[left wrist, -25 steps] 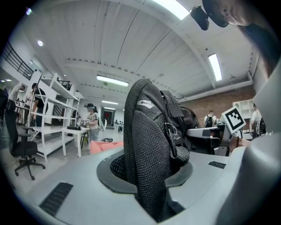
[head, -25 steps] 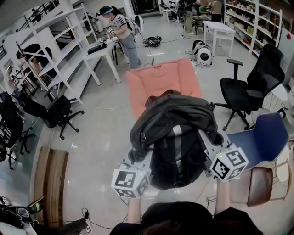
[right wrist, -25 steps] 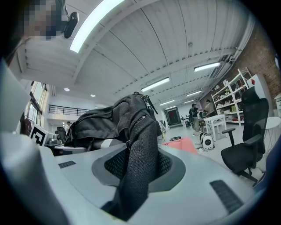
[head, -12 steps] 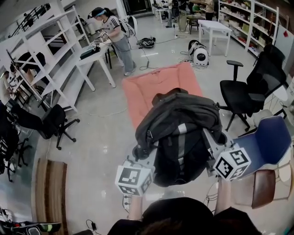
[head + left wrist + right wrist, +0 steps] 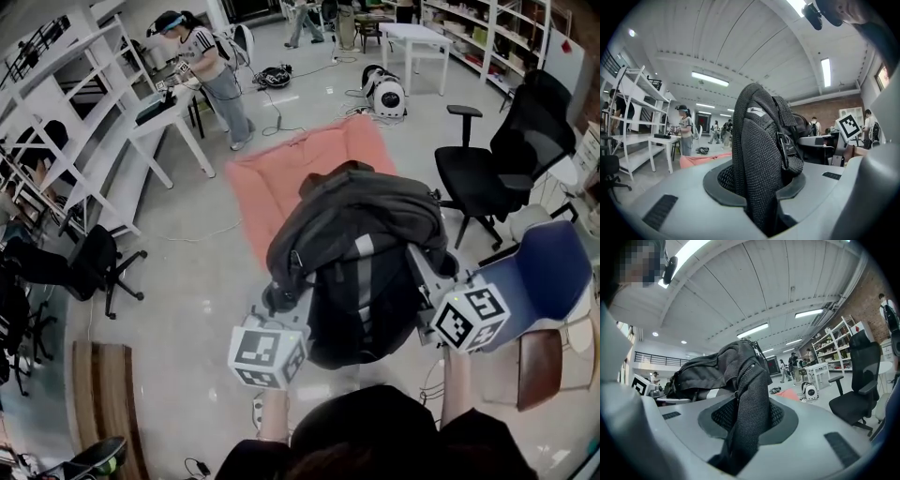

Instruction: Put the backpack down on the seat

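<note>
A dark grey and black backpack (image 5: 361, 253) hangs in the air over the floor, carried between both grippers. My left gripper (image 5: 281, 302) is shut on a mesh shoulder strap (image 5: 761, 178) at the pack's left side. At the right side, my right gripper (image 5: 427, 270) is shut on the other mesh strap (image 5: 747, 413). A salmon-pink soft seat (image 5: 281, 173) lies on the floor just beyond the backpack, partly hidden by it. The pack's bulk (image 5: 708, 366) rises behind the right jaws.
A blue chair (image 5: 544, 277) stands close on the right, with a brown stool (image 5: 536, 366) beside it and a black office chair (image 5: 492, 173) farther back. A person stands at a white table (image 5: 164, 117) at the far left. White shelving (image 5: 66, 112) lines the left wall.
Both grippers keep their hold on the backpack straps. The head view has drifted, so the pink seat and the white table sit a little farther left.
</note>
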The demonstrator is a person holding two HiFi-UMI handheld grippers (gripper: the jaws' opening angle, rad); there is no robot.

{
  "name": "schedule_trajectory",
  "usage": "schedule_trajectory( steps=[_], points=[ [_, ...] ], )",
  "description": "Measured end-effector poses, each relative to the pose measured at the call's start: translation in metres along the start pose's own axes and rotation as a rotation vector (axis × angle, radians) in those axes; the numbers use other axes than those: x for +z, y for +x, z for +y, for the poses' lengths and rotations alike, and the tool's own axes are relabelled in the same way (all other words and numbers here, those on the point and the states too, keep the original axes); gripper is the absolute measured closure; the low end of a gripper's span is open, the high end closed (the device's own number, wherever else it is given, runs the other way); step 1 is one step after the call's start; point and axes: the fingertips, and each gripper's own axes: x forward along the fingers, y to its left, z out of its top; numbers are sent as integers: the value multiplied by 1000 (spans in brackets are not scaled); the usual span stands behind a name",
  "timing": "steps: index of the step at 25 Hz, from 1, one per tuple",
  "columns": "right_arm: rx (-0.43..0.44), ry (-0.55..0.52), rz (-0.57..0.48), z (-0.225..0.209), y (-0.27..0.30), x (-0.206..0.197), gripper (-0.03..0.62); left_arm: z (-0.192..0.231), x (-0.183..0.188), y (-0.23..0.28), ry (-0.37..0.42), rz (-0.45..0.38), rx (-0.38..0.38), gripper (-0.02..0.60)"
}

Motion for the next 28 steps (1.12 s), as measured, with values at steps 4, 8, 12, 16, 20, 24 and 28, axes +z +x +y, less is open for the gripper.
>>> schedule_trajectory(
  steps=[4,8,12,16,20,24,28],
  points=[
    [-2,14,16,-15,27,9,491,13,10,28,-6,17,3,455],
    [6,13,28,-35,60,11,491,30,12,61,-9,30,14,454],
    [25,5,32,-64,97,19,491,43,17,102,-13,27,33,455],
    [55,-3,31,-89,132,35,491,54,30,139,-22,13,62,456],
    [91,-9,41,-111,166,40,491,67,34,171,-29,11,91,456],
    [123,-1,71,-128,203,38,491,86,32,201,-49,31,123,456],
    [152,21,108,-141,234,26,491,102,22,224,-65,56,153,456]
  ],
)
